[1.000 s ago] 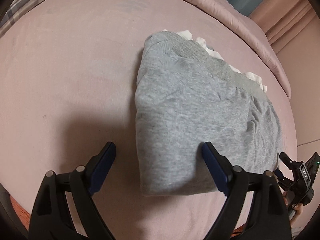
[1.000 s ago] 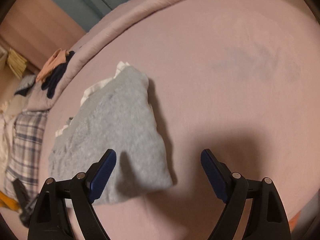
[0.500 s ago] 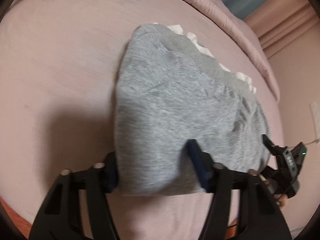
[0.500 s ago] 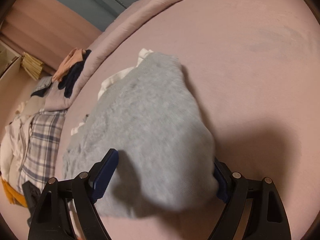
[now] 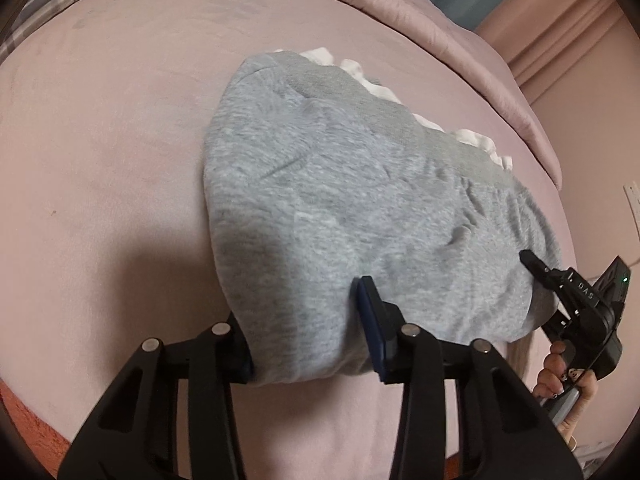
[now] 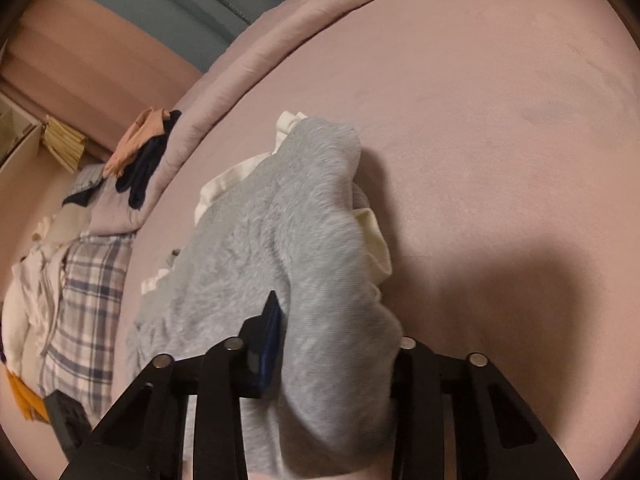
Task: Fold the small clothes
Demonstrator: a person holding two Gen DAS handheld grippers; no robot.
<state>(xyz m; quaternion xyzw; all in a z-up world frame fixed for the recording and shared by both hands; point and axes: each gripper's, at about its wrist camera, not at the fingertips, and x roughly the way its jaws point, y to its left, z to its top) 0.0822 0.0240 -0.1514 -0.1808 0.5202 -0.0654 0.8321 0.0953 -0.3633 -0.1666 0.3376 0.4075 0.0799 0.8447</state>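
**Pinching both near corners of the grey garment**

Gripping the garment (image 5: 360,208) at its near edge, I have both tools clenched on cloth. My left gripper (image 5: 308,328) has just been closing and now squeezes the garment's near-left corner between its pads, the fabric bunched up in the jaws. My right gripper (image 6: 336,344) has just been closing too, and a thick fold of the same grey cloth fills its jaws; in the left view it shows at about 4 o'clock, held by a hand (image 5: 568,372).

The garment lies on the bed (image 5: 100,160), stretching away from both grippers toward 12 to 1 o'clock, its long axis running left to right across my near edge. Both hands sit equally close, one at each near corner, so I judge the coming fold should carry this edge away toward the far hem.

The cloth is soft, fuzzy grey fleece with a ribbed band along the far side and a white frill (image 5: 476,140) peeking out beyond it. It will drape and sag, not hold shape. The bed cover is smooth, matte pink.
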